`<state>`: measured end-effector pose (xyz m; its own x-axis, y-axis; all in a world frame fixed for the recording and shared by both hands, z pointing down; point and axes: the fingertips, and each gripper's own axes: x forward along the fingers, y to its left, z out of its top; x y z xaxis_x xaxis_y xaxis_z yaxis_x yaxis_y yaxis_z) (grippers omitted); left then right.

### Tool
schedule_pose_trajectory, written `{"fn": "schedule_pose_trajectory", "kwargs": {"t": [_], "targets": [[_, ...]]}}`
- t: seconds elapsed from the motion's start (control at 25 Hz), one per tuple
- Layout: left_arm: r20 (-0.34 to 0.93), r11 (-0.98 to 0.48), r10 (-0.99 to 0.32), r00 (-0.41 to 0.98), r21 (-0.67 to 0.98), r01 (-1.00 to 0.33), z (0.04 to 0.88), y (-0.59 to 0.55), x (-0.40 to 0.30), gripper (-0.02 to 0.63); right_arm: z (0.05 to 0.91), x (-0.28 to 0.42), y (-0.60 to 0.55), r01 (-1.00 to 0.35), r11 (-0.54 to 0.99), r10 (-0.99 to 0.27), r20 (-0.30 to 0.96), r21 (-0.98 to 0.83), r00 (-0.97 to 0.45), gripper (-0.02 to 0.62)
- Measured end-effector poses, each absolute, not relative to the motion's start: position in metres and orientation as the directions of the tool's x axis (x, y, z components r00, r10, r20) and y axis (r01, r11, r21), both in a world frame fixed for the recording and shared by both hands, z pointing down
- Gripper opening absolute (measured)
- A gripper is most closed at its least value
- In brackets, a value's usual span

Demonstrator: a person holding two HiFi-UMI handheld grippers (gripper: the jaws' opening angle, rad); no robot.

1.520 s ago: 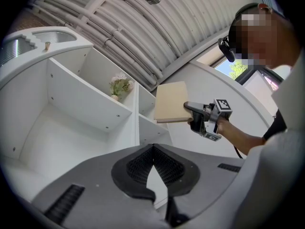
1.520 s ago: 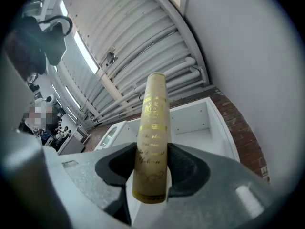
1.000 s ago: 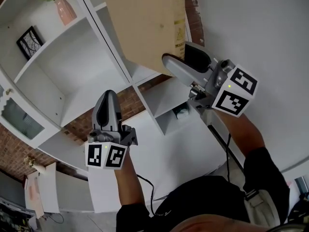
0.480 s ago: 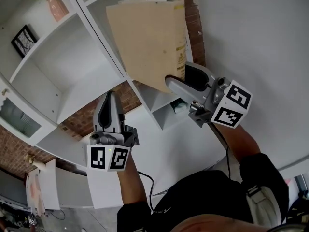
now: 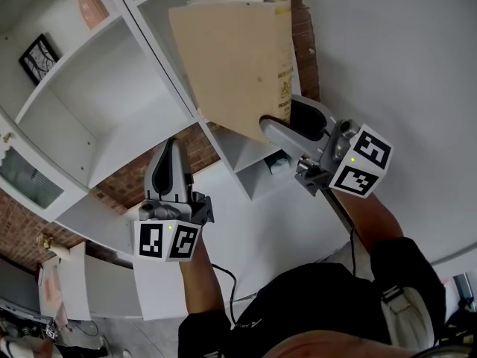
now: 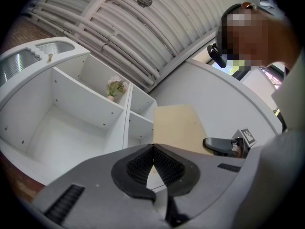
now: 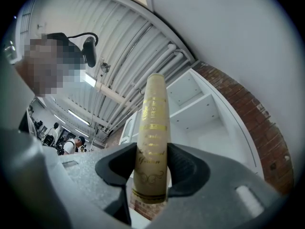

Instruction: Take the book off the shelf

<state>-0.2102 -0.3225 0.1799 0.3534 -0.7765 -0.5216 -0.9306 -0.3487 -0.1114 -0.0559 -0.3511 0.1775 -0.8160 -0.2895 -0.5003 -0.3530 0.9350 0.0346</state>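
Note:
The book (image 5: 238, 66) is a large tan hardback with gold print on its spine (image 7: 151, 142). It hangs tilted in front of the white shelf unit (image 5: 112, 103), before the right-hand column. My right gripper (image 5: 287, 121) is shut on its lower spine corner, with a pad pressing on each cover (image 7: 151, 173). My left gripper (image 5: 170, 151) hovers lower left of the book, apart from it, shut with nothing in it; its pads meet at the tip (image 6: 153, 149). The left gripper view also catches the book (image 6: 178, 128) and the right gripper (image 6: 224, 146).
A pink vase with a plant (image 5: 91, 7) and a small framed picture (image 5: 39, 58) stand in the shelf's left compartments. A small pale object (image 5: 279, 164) sits in a lower cubby. Red brick wall (image 5: 141, 177) shows behind the shelf. A plain white wall (image 5: 395, 58) lies to the right.
My right gripper has drawn the book down and away from the shelf, so its top edge now shows. In the last half second it barely moved. The left gripper stayed put.

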Motion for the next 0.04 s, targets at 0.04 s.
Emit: {"fn": "schedule_pose_trajectory", "kwargs": {"t": [0.04], "targets": [[-0.521, -0.350, -0.777, 0.354, -0.112, -0.930, 0.1800, -0.3222, -0.2100, -0.002, 0.1778, -0.0554, -0.3508, -0.354, 0.935, -0.291, -0.500, 0.033, -0.816, 0.195]]}}
